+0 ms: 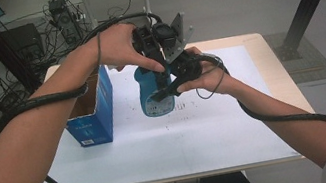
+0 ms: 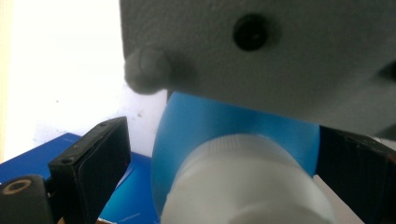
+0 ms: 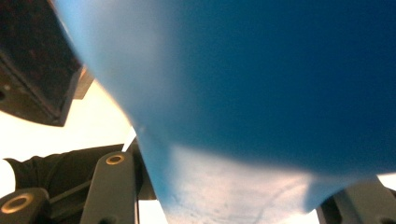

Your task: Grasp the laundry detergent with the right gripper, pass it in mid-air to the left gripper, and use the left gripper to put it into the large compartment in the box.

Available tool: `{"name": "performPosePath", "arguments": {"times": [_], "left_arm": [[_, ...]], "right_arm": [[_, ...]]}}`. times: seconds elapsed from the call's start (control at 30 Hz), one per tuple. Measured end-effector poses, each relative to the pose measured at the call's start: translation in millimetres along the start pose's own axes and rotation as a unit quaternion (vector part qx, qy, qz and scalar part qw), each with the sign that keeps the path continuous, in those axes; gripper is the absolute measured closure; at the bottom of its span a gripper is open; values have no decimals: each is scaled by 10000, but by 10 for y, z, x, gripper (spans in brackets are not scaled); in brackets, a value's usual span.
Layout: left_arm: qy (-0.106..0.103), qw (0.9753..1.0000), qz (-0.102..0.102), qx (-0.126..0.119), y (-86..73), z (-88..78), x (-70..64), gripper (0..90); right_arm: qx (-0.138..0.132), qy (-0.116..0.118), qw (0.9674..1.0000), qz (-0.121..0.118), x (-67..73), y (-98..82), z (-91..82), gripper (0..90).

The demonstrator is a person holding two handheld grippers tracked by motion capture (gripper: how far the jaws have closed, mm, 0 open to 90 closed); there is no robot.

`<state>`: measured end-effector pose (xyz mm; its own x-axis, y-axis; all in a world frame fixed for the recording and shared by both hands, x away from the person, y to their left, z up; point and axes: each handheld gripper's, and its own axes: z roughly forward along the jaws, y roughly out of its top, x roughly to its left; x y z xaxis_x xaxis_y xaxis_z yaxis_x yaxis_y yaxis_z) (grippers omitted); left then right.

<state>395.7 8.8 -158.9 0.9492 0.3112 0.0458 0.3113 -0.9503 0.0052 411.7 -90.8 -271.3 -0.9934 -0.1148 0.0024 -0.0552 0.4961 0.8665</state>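
High view: a person's two forearms reach in over a white tabletop (image 1: 219, 132). Between the two grippers, lifted clear of the tabletop, is a blue bottle (image 1: 153, 93) with a label on its front. The right gripper (image 1: 170, 87) clamps the bottle's body from the side. The left gripper (image 1: 152, 55) comes down from above onto the bottle's top. Left of the jaws, well apart from the bottle, an open blue cardboard box (image 1: 93, 111) stands near the tabletop's left edge. Cables trail from both grippers.

Left gripper view: a white ribbed cap (image 2: 247, 182) sits between the two black jaws, with the blue shoulder of the bottle beyond it. The left-hand jaw stands a little off the cap; the other is partly hidden, so I cannot tell whether the cap is gripped. A grey plate of the other gripper hangs just above.

Right gripper view: the bottle's blue wall lies pressed between the jaws, which are nearly fully closed on it.

Judged from this, the bottle is lifted and steadied, and the cap is on; unscrewing appears still ahead. The tabletop in front of and to the right of the jaws is open room; the box limits movement to the left.
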Motion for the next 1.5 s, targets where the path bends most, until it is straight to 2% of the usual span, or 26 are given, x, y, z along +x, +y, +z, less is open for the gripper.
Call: {"name": "performPosePath", "arguments": {"times": [1.5], "left_arm": [[-5,10000,63,34,22,-1,-3,67]], "right_arm": [[13,-86,10000,0,-25,-19,-10,441]]}}
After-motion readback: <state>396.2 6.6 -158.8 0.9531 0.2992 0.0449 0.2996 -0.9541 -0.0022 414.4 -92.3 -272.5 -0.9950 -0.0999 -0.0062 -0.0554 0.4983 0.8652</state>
